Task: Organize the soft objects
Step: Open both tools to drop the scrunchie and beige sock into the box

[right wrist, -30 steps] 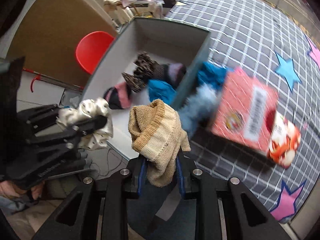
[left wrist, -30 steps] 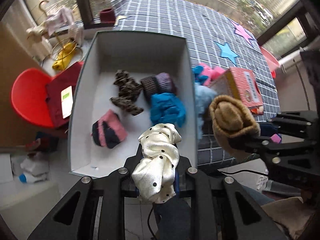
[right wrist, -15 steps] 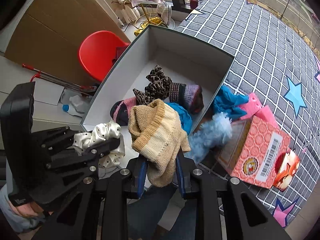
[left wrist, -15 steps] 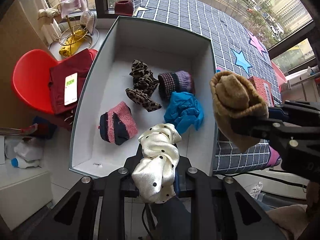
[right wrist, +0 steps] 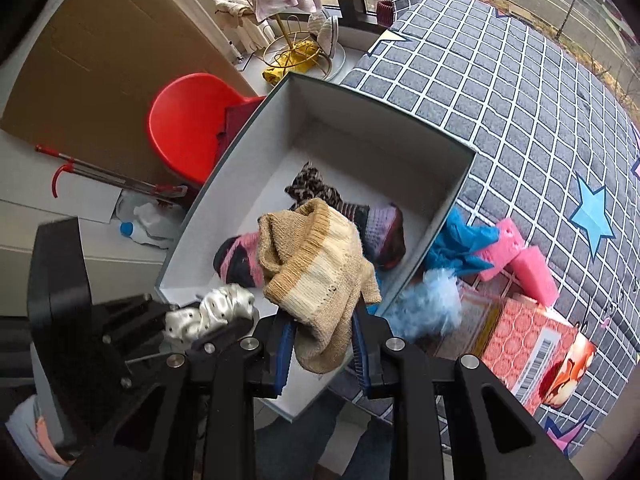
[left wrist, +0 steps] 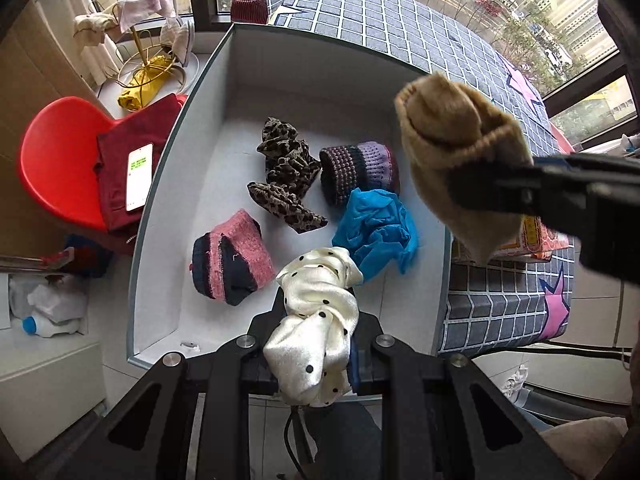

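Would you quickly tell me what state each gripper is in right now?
Left gripper: shut on the cream polka-dot scarf.
Right gripper: shut on the tan knit sock.

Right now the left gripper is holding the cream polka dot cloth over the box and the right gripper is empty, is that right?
Not quite. The left gripper does hold the cream polka dot cloth over the box, but the right gripper is not empty: it is shut on a tan knitted sock, as the right wrist view shows.
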A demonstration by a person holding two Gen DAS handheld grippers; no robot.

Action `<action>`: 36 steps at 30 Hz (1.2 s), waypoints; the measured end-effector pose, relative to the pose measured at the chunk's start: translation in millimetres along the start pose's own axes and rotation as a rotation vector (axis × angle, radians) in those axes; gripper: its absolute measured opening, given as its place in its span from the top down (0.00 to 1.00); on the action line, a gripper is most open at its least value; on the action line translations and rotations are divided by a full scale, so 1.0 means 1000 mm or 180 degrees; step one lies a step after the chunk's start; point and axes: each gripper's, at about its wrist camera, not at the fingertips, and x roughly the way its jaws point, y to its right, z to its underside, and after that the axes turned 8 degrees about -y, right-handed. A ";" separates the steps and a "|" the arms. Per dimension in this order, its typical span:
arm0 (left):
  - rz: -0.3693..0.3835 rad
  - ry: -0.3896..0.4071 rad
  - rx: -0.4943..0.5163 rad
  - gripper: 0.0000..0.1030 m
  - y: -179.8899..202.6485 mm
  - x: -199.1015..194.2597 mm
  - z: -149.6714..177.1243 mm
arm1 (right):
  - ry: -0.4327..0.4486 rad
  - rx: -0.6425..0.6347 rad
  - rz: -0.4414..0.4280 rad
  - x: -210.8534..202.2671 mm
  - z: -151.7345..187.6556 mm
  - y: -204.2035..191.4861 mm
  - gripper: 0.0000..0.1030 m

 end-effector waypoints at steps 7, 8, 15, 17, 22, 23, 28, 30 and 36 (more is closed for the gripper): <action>0.0000 -0.0003 -0.0021 0.75 0.001 0.001 -0.004 | 0.0023 0.0037 0.0006 -0.001 -0.016 0.005 0.73; 0.0002 -0.0007 -0.0023 0.75 0.000 0.001 -0.004 | 0.0023 0.0044 0.0002 0.000 -0.018 0.006 0.73; -0.0017 -0.0020 -0.0057 0.75 -0.001 0.003 -0.008 | -0.0007 0.0123 -0.0029 0.006 -0.030 0.012 0.73; -0.0023 -0.0016 -0.0070 0.75 -0.002 0.003 -0.010 | -0.0017 0.0137 -0.0028 0.009 -0.033 0.013 0.73; -0.0025 -0.0019 -0.0099 0.75 -0.003 0.004 -0.015 | -0.0012 0.0128 0.0001 0.011 -0.042 0.015 0.73; -0.0023 -0.0015 -0.0099 0.75 -0.002 0.004 -0.015 | -0.0008 0.0127 0.0009 0.011 -0.044 0.015 0.73; -0.0064 0.0004 -0.0097 0.63 -0.002 0.004 -0.018 | 0.0022 0.0144 0.0008 0.012 -0.053 0.017 0.73; -0.0104 0.0004 -0.0074 0.46 0.000 0.004 -0.019 | 0.0029 0.0157 0.0003 0.012 -0.056 0.018 0.73; 0.0057 -0.0001 -0.0105 0.13 -0.004 0.004 -0.021 | 0.0069 0.0232 -0.0071 0.009 -0.060 0.022 0.18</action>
